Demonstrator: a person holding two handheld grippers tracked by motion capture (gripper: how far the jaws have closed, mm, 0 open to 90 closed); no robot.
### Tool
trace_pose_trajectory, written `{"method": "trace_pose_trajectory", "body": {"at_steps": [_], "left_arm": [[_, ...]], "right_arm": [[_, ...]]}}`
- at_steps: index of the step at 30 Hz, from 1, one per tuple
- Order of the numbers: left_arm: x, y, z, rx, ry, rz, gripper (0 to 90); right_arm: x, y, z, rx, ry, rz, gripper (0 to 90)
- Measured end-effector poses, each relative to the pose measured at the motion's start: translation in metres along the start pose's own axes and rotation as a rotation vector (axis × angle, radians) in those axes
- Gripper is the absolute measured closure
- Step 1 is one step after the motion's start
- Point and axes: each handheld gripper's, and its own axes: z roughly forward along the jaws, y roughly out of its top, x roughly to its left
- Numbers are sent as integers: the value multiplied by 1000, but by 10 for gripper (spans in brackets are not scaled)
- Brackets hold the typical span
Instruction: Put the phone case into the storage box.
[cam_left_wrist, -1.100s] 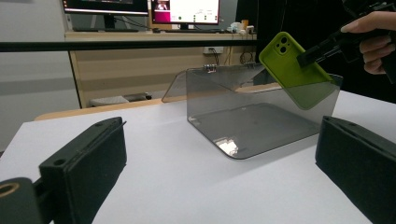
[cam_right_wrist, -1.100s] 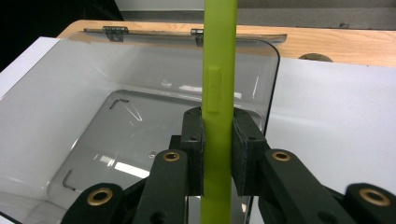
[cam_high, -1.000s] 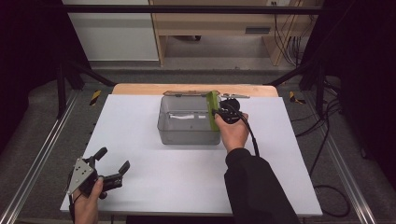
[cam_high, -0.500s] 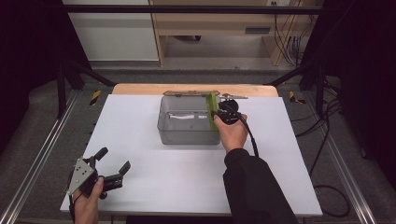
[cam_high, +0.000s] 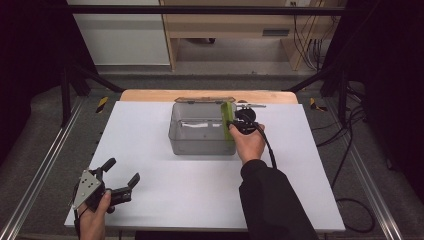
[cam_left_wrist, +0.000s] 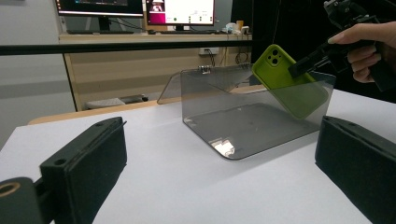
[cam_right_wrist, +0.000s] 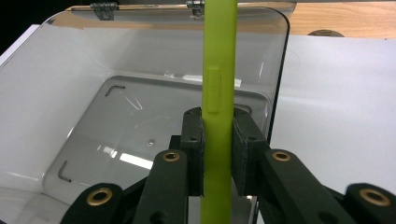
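Observation:
A lime-green phone case (cam_high: 227, 120) (cam_left_wrist: 288, 81) (cam_right_wrist: 218, 74) stands on edge, tilted, over the right end of a clear grey plastic box (cam_high: 196, 131) (cam_left_wrist: 243, 119) (cam_right_wrist: 93, 126) with its lid folded back. My right gripper (cam_high: 234, 123) (cam_right_wrist: 218, 154) is shut on the case, both pads pressed to its flat sides. Its lower part sits inside the box wall in the left gripper view. My left gripper (cam_high: 118, 175) (cam_left_wrist: 224, 172) rests open at the table's front left corner, nothing between its jaws.
The white tabletop (cam_high: 150, 200) has a wooden strip (cam_high: 150, 95) along its far edge. Metal rails (cam_high: 45, 165) run down both sides. Cables (cam_high: 350, 150) trail off the right side. A desk with monitors (cam_left_wrist: 180, 11) stands beyond the table.
The right gripper with the green case has shifted slightly toward the box's right end. The left gripper has stayed where it was.

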Motion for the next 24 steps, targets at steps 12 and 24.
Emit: {"method": "trace_pose_trajectory", "body": {"at_steps": [12, 24], "left_arm": [[0, 0, 0, 2, -3, 4, 22], [-1, 0, 1, 2, -5, 3, 26]], "right_arm": [[-1, -2, 1, 18, 24, 26, 770], [0, -2, 1, 32, 19, 16, 769]]}}
